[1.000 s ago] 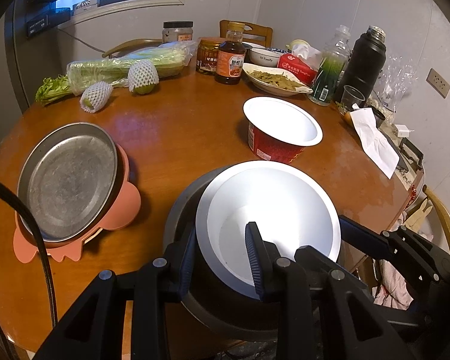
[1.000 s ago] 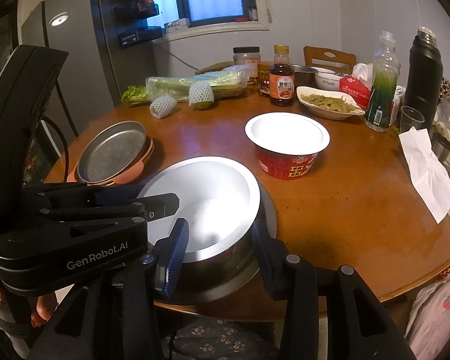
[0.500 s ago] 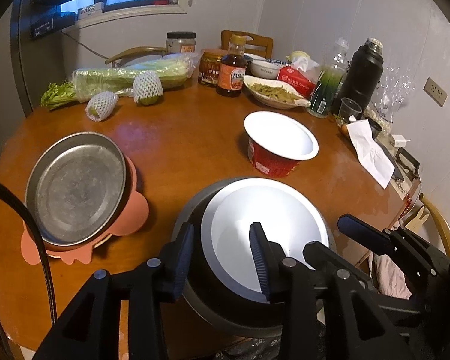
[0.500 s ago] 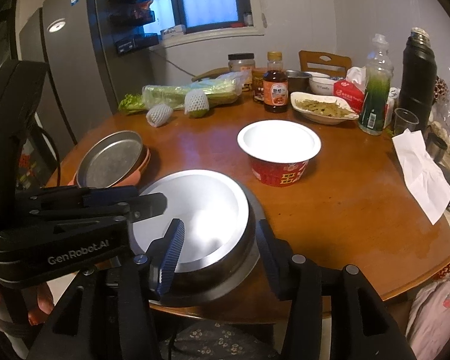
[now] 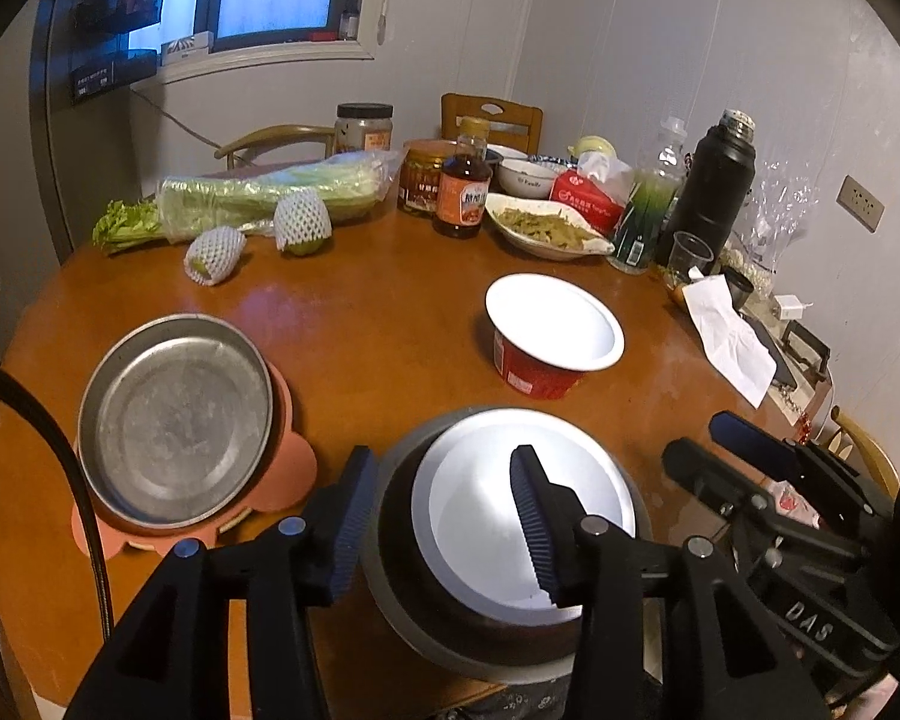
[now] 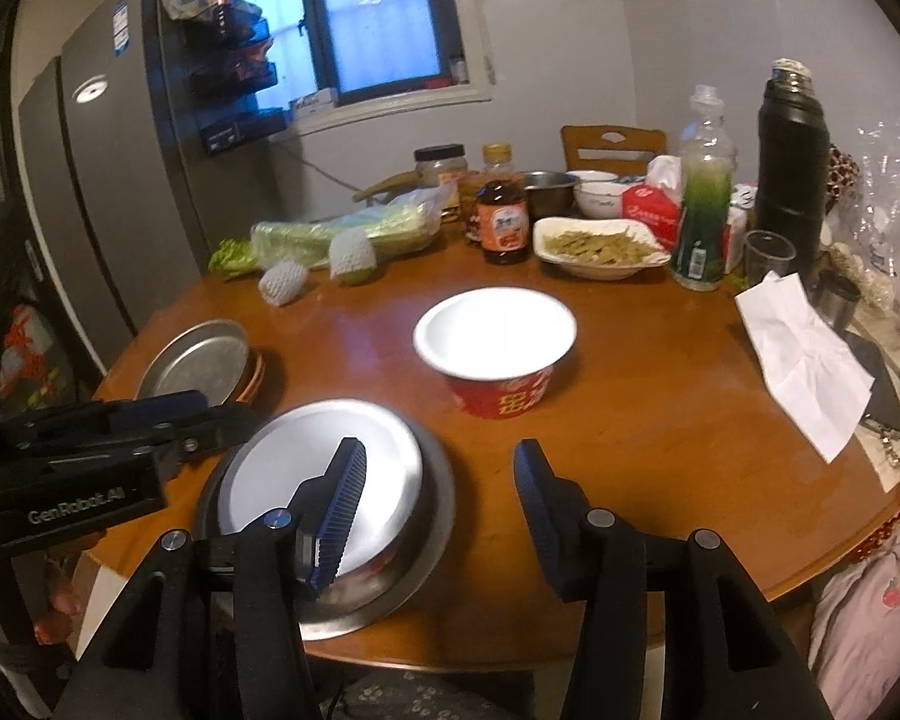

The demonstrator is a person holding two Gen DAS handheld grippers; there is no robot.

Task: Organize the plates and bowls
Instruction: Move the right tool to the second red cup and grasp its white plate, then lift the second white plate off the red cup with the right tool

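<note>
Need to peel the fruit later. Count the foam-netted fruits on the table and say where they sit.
2. One foam-netted fruit lies on its side near the table's far left edge; the other sits just right of it, against the bagged celery. More could hide behind the celery.

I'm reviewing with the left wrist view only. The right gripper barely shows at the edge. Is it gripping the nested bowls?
Observer: No. The right wrist view shows the right gripper with its fingers apart, having just been opening. One finger hangs over the white bowl and the other over the bare table. The large steel bowl has its rim between them, unpinched.
Operator: What's behind the sauce bottle? I see only a sliver.
Observer: A small steel bowl stands just behind the sauce bottle, to its right in the right wrist view.
</note>
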